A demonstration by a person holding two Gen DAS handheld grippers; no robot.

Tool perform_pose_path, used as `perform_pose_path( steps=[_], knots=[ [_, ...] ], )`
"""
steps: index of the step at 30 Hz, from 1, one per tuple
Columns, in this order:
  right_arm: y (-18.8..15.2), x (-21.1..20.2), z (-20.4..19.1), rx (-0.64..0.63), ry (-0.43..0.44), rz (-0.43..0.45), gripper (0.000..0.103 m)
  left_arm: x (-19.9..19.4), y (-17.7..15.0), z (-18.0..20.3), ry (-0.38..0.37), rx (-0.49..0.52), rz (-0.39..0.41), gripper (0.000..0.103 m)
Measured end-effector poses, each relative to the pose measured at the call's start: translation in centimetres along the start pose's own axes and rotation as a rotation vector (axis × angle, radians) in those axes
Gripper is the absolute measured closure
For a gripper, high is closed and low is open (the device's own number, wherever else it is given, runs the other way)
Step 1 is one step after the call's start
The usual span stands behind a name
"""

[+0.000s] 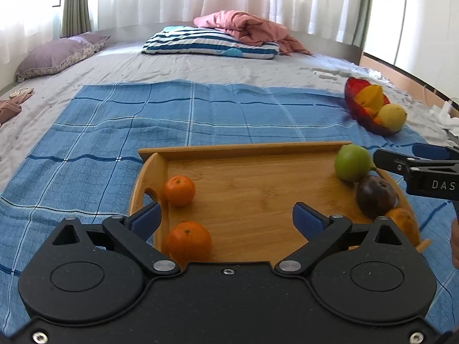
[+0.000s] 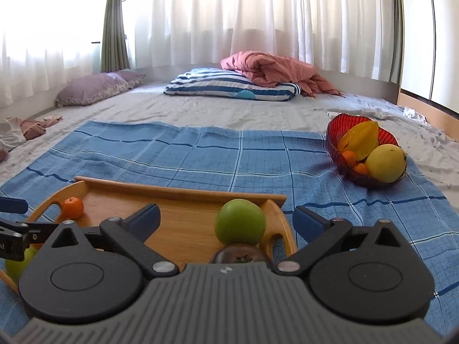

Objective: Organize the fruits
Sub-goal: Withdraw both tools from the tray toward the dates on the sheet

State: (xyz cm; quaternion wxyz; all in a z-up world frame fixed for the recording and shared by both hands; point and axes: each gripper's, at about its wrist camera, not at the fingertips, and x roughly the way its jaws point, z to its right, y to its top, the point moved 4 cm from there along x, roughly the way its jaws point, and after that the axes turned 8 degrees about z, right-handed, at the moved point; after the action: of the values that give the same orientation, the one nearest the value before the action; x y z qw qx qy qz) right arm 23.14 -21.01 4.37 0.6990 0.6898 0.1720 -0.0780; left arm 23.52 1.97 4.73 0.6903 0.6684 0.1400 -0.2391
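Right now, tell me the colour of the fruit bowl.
Red, see-through bowl; it shows best in the right wrist view.

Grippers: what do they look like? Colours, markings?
Both are matte black plastic with two round housings, silver pivot rivets, linkage arms and blue pads on the fingers. The left gripper has a smooth black body; the right gripper has a ribbed grey one. White letters "DAS" mark the right gripper's side.
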Motion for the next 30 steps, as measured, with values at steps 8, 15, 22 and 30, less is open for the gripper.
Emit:
perform_pose_path(
  steps=[8, 15, 22, 30],
  knots=[
    [-0.2, -2.7, -0.6, -0.019, 0.017, 0.055, 0.000, -2.7, -0.8, 1.1, -0.033, 0.004, 0.031, 0.003],
    [-0.6, -5.3, -1.2, -0.032, 0.030, 0.113, 0.000, -4.8, -1.6, 2.2, -0.041, 0.029, 0.065, 0.001],
    [-1.6, -7.1, -1.3, -0.009, 0.035, 0.142, 0.000, -6.4, -3.0, 3.3, -0.055, 0.055, 0.084, 0.000],
    [-3.4, -9.4, -2.0, -0.058, 0.032, 0.175, 0.000, -7.5, -5.1, 3.8, -0.082, 0.029, 0.072, 0.000]
  ],
)
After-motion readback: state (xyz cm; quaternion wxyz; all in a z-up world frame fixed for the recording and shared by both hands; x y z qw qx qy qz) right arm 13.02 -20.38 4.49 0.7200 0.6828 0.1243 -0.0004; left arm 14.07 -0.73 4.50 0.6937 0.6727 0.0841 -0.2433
